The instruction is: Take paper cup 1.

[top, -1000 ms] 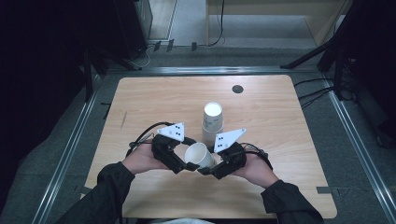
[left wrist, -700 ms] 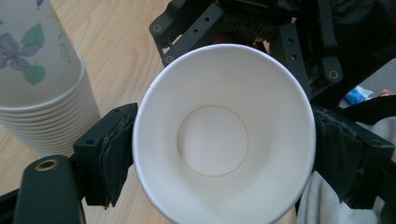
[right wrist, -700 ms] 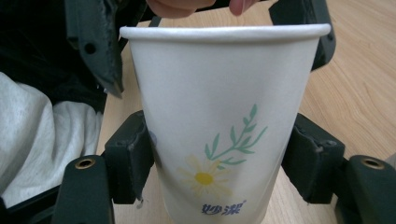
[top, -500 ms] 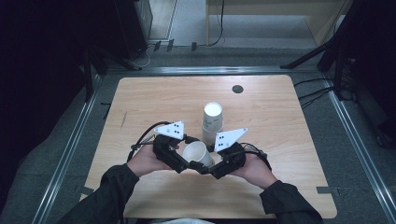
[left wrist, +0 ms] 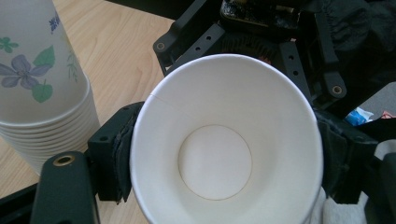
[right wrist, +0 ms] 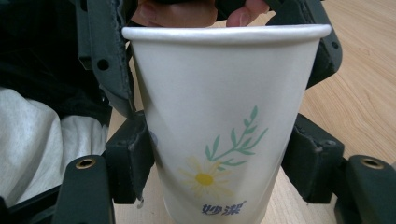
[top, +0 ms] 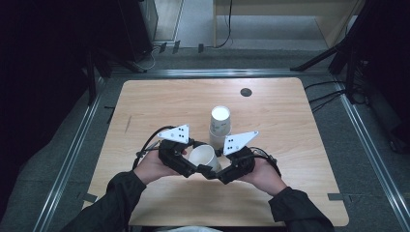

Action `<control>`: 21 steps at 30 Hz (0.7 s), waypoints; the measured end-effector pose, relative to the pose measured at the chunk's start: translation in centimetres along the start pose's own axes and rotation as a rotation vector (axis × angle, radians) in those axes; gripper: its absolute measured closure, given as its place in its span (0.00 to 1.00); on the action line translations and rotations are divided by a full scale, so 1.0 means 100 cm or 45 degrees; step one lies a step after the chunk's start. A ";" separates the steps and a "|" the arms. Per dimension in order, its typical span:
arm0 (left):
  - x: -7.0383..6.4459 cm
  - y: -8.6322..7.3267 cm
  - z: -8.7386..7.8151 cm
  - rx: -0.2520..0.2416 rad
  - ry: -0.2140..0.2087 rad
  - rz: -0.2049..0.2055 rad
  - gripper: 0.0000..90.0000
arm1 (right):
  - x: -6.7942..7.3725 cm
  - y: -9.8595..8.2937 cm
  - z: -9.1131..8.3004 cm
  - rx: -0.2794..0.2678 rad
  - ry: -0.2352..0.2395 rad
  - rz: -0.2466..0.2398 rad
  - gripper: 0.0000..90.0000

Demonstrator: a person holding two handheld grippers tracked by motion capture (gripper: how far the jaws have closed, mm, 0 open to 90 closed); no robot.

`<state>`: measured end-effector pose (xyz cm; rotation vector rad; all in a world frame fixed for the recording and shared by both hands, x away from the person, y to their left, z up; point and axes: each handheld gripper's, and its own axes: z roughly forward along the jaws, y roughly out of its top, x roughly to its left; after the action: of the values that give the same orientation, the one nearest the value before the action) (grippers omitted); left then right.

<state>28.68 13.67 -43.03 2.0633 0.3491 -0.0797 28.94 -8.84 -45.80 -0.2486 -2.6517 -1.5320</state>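
A white paper cup (top: 202, 157) with a daisy print (right wrist: 219, 154) is held above the table's front middle, between both grippers. Its mouth tilts toward the left gripper's camera, so the left gripper view looks into its bare inside (left wrist: 215, 163). My left gripper (top: 189, 167) is shut on it, a pad against each side of the cup. From the other side, my right gripper (top: 218, 171) is also shut on the cup, with its pads (right wrist: 135, 158) against the wall below the rim. A hand's fingers (right wrist: 182, 14) show behind the rim.
A stack of upside-down flowered paper cups (top: 220, 123) stands just behind the grippers, close on the left in the left gripper view (left wrist: 37, 84). The wooden table (top: 159, 101) has a black round hole cover (top: 246, 92) at the back right. Metal rails border the table.
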 end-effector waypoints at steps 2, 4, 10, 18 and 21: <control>-0.001 0.000 0.000 0.004 0.004 0.009 0.24 | 0.000 0.000 0.000 0.001 0.002 -0.001 0.36; -0.001 0.000 0.000 0.004 0.007 0.009 0.25 | 0.000 0.000 0.000 0.006 0.003 -0.004 0.36; -0.002 0.000 0.000 0.022 0.000 0.027 0.26 | 0.000 -0.001 0.002 0.020 0.028 0.013 0.35; -0.001 0.000 -0.003 0.019 0.013 0.028 0.26 | 0.000 -0.005 0.007 0.071 -0.007 0.000 0.25; 0.000 0.000 -0.005 0.017 0.021 0.025 0.26 | -0.001 -0.006 0.008 0.084 -0.017 -0.006 0.25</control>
<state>28.64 14.08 -42.79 2.0813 0.3397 -0.0532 28.96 -8.50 -46.72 -0.2496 -2.7088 -1.4456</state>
